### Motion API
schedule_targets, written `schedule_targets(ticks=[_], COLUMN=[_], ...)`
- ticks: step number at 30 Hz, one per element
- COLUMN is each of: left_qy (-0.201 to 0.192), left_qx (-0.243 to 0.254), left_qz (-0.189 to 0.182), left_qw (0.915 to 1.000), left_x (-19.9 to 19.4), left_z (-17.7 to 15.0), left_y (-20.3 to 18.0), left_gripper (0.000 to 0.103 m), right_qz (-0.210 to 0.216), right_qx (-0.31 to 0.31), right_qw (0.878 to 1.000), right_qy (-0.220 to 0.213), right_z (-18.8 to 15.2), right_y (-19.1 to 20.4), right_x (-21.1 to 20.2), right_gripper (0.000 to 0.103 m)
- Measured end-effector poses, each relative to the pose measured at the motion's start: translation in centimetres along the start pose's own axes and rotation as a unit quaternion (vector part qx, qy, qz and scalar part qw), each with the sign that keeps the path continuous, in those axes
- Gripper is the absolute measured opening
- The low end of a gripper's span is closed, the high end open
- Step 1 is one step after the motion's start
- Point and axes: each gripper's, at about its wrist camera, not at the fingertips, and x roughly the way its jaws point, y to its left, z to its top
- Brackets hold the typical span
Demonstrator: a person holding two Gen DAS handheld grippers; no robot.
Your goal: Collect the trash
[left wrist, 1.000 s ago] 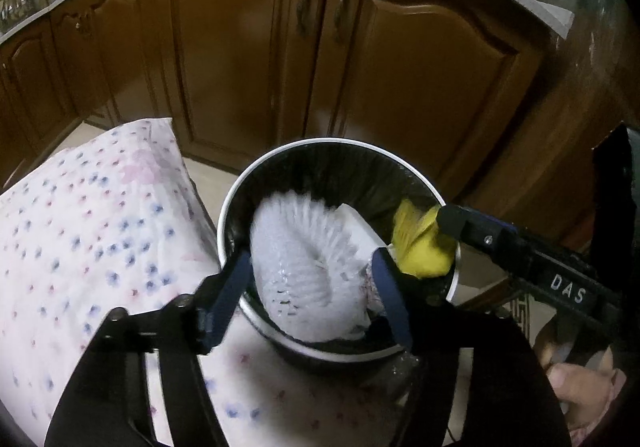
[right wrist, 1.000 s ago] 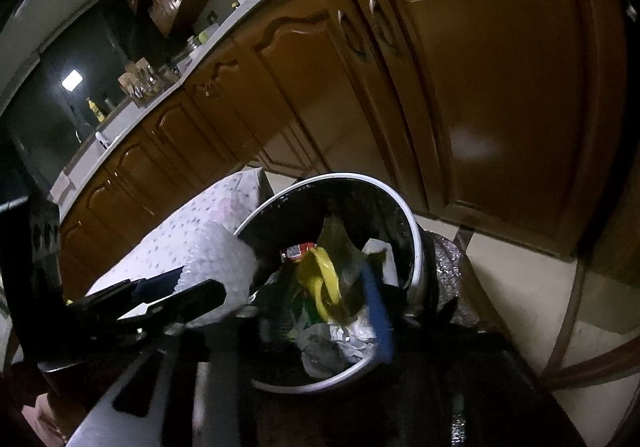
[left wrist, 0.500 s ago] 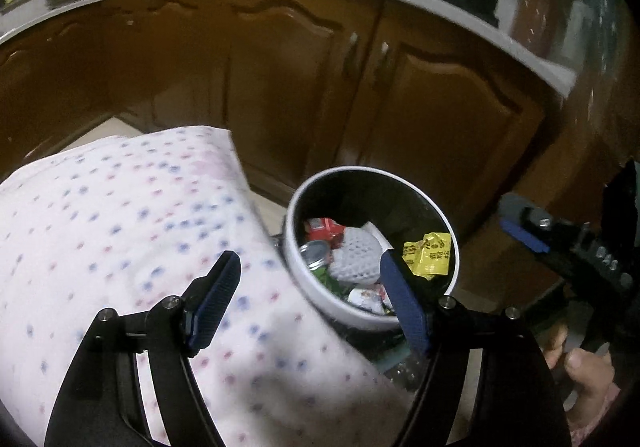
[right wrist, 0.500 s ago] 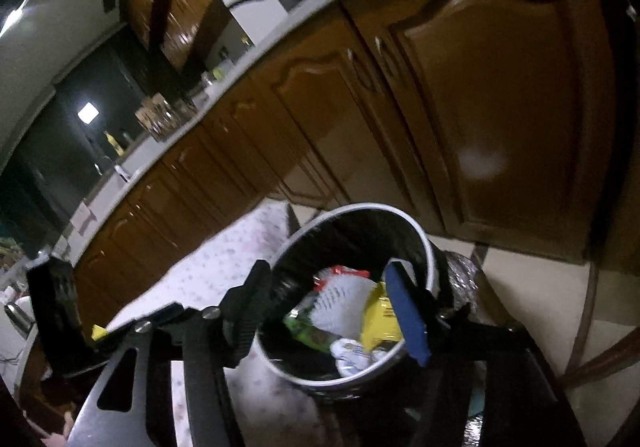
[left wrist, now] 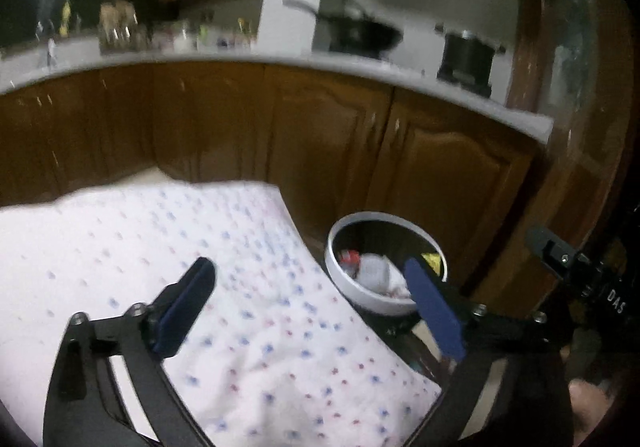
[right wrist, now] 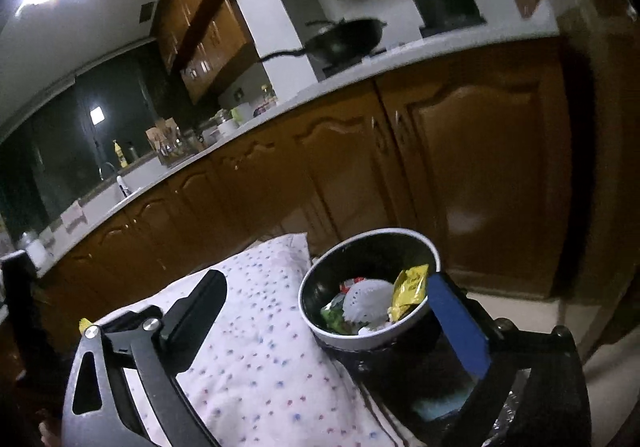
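A: Start with the left tongs [left wrist: 308,303]. What do they have?

B: Nothing. Their jaws have just been opening and now stand spread wide, with only the dotted cloth [left wrist: 168,247] showing between the blue pads. A second ago they were clamped on a white netted wrapper over the bin; that wrapper [right wrist: 366,301] now lies inside the bin [right wrist: 320,331].

A: And the right tongs [right wrist: 332,299]?

B: Same story. Their jaws have just been opening too, they are wide apart and bare. The yellow packet [right wrist: 410,283] they had been holding at the bin's mouth rests against the inner wall, beside the wrapper.

A: So both drops landed?

B: It looks so. Both pieces sit among the other litter, below the white rim. Both tongs have also pulled back and up from the bin, which looks smaller and farther off than before.

A: What's around it?

B: The bin stands just beside the edge of the cloth, in front of brown cabinet doors [right wrist: 480,167]; a wok [right wrist: 348,35] sits on the counter above.
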Motion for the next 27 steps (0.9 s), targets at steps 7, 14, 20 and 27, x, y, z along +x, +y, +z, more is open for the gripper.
schedule_targets(ticks=[7, 14, 20, 27], left_qy=[-0.078, -0.079, -0.076, -0.077], left_qx=[0.049, 0.063, 0.062, 0.052], left_qz=[0.05, 0.077, 0.093, 0.1], left_qw=[0.9945, 0.9919, 0.9909, 0.9907], left_x=[-4.5, -5.9, -6.3, -6.4], left_z=[-1.2, -2.6, -3.4, -3.4], left_y=[-0.4, 0.0, 0.3, 0.8], left_gripper=[0.103, 0.103, 0.103, 0.103], right_qz=[-0.043, -0.041, -0.037, -0.031], right_qx=[-0.077, -0.116, -0.119, -0.106], right_qw=[0.992, 0.99, 0.99, 0.992], right_qy=[-0.085, -0.065, -0.06, -0.055], right_z=[-1.5, -3.7, -4.0, -4.2], right_y=[3.6, 5.2, 5.7, 5.3], right_x=[-4.7, -4.4, -4.7, -4.7], right_gripper=[0.103, 0.103, 0.103, 0.103])
